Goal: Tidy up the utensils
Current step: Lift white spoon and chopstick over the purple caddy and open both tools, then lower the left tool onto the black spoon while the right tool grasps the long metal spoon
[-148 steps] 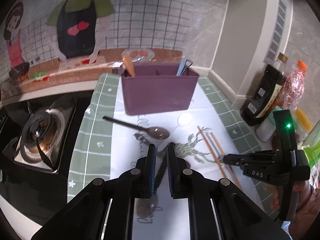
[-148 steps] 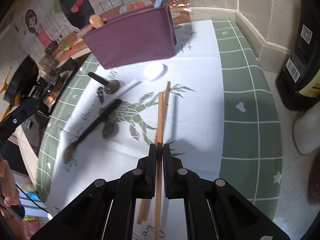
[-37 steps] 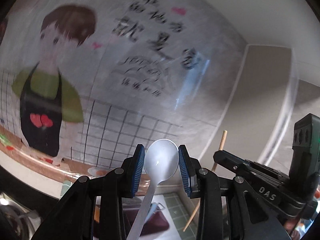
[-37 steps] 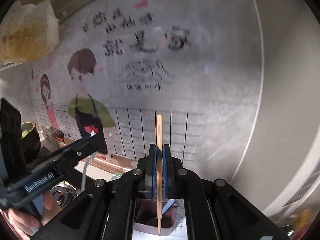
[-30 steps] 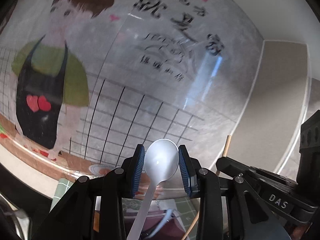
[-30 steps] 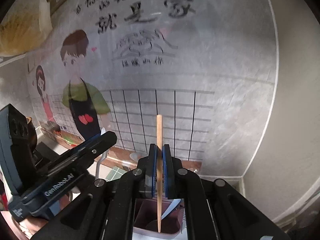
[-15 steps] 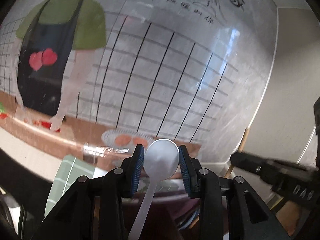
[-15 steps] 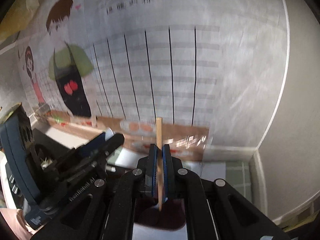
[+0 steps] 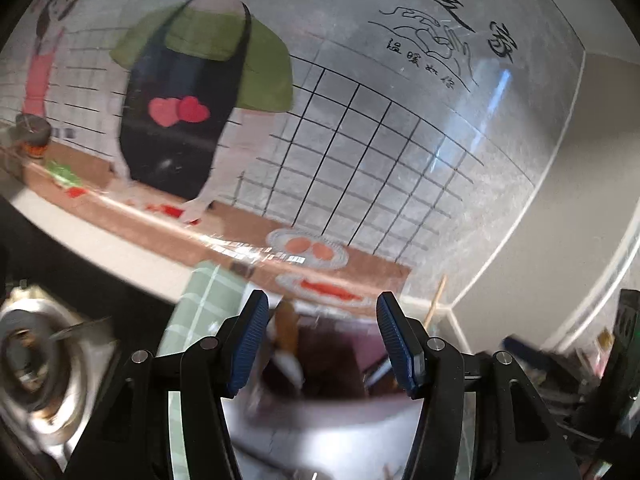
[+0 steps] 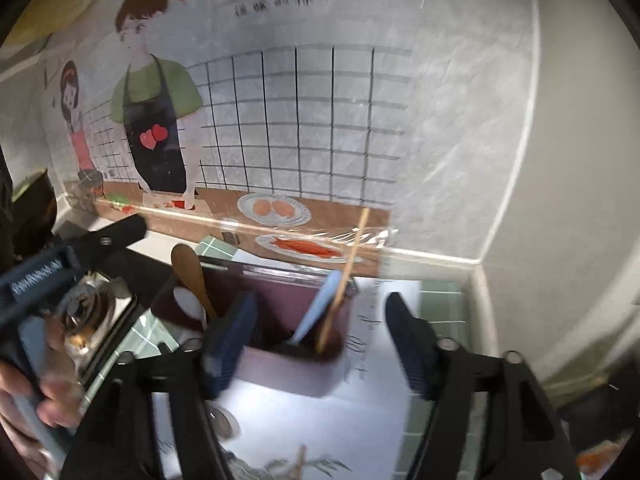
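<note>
The purple utensil holder (image 10: 296,360) stands on the white cloth below both grippers; it also shows blurred in the left wrist view (image 9: 332,360). In it are a wooden spoon (image 10: 190,276), a white spoon (image 10: 192,306), a light blue utensil (image 10: 318,306) and a wooden chopstick (image 10: 344,276) that leans to the right. My right gripper (image 10: 320,330) is open and empty just above the holder. My left gripper (image 9: 320,344) is open and empty above the holder's left side. The chopstick's tip shows in the left wrist view (image 9: 436,300).
A gas burner (image 9: 28,364) lies to the left of the mat. The illustrated wall sheet (image 10: 280,120) stands right behind the holder. A metal spoon (image 10: 224,424) lies on the cloth in front of the holder. The left gripper's body (image 10: 60,264) is at the right view's left.
Both grippers have opened. The white spoon left the left gripper and the chopstick left the right gripper; both now stand in the purple holder. Both views have tilted downward.
</note>
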The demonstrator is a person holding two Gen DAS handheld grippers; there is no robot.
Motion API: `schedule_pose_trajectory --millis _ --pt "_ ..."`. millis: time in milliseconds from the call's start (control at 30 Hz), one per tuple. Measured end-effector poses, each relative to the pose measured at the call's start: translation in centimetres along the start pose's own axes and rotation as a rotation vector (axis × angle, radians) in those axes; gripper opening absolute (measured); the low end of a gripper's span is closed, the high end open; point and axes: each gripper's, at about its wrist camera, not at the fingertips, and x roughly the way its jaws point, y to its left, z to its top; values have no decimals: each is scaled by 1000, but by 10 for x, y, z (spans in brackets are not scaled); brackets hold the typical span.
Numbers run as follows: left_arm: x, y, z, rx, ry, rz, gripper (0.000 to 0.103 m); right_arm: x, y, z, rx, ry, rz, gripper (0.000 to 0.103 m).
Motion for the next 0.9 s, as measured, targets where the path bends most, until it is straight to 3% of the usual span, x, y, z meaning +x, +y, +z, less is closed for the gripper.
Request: schedule_pose_trajectory --millis 67,200,400,633,733,900 --pt "-16 -3 -7 44 39 21 64 -18 1 -10 -29 -27 -29 90" --pt "-48 -6 -34 130 78 43 67 -45 6 -33 -71 -45 -54 98" --pt "-74 -2 -90 197 168 81 69 -51 13 -70 -96 34 -19 98" --pt "-78 8 -157 285 299 128 69 -20 30 -123 -102 215 75 98" --pt "-78 13 -181 282 355 90 69 -8 43 -135 -125 247 98 98" --pt "-84 22 -197 271 377 89 69 8 65 -137 -159 235 124 96"
